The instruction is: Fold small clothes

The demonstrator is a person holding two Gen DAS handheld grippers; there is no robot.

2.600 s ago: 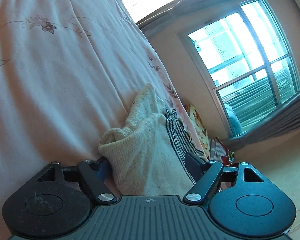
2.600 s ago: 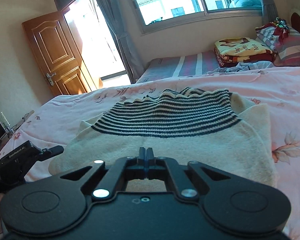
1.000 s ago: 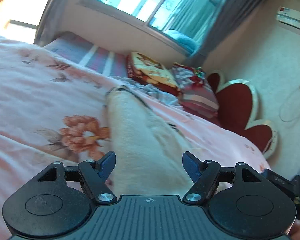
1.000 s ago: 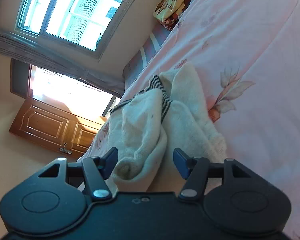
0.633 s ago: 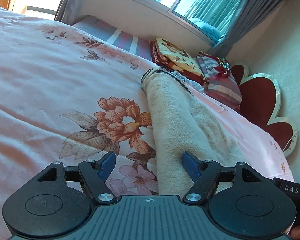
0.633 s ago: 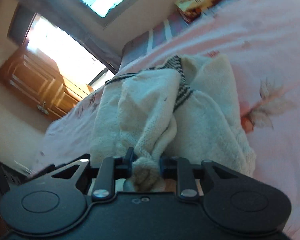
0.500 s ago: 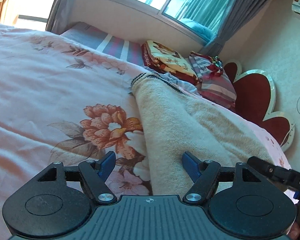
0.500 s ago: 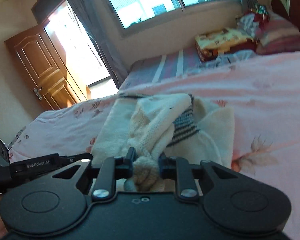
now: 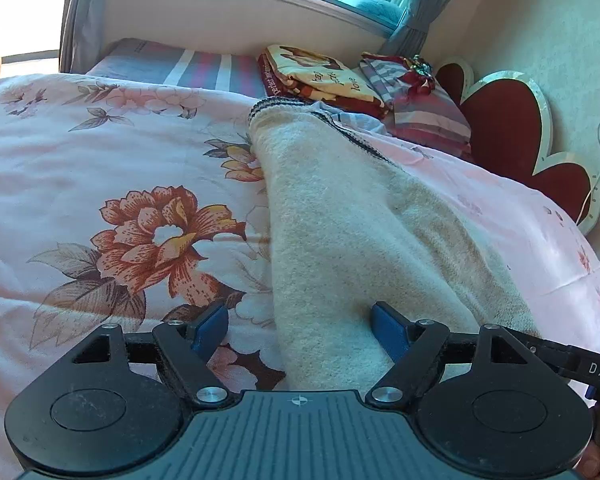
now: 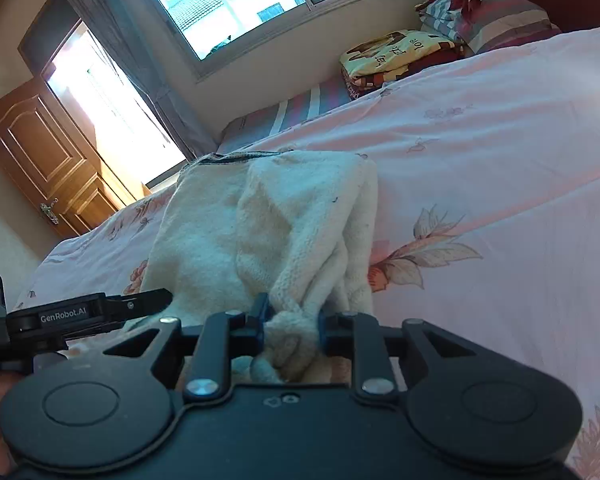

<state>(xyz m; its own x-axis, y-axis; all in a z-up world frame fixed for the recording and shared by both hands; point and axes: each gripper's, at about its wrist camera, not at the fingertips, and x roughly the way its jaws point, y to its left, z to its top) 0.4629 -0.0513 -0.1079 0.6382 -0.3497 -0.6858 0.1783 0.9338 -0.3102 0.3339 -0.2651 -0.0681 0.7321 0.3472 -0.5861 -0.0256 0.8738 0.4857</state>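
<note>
A cream knit sweater [image 9: 352, 232] with a black-striped hem lies folded lengthwise on the pink floral bedspread [image 9: 100, 160]. My left gripper [image 9: 300, 326] is open, its blue pads astride the sweater's near left edge, one pad over the bedspread. In the right wrist view the sweater [image 10: 268, 216] lies bunched, and my right gripper [image 10: 290, 324] is shut on a thick fold of its near end. The left gripper [image 10: 100, 312] shows at the left of that view.
Folded blankets [image 9: 320, 76] and striped pillows [image 9: 420, 96] are stacked at the head of the bed below the window. A red flower-shaped headboard [image 9: 512, 128] stands at the right. A wooden door [image 10: 40, 160] is at the far left.
My right gripper went from open around the sweater's end to shut on it, and has folded the cloth over. My left gripper stayed open and settled lower beside the sweater's edge.
</note>
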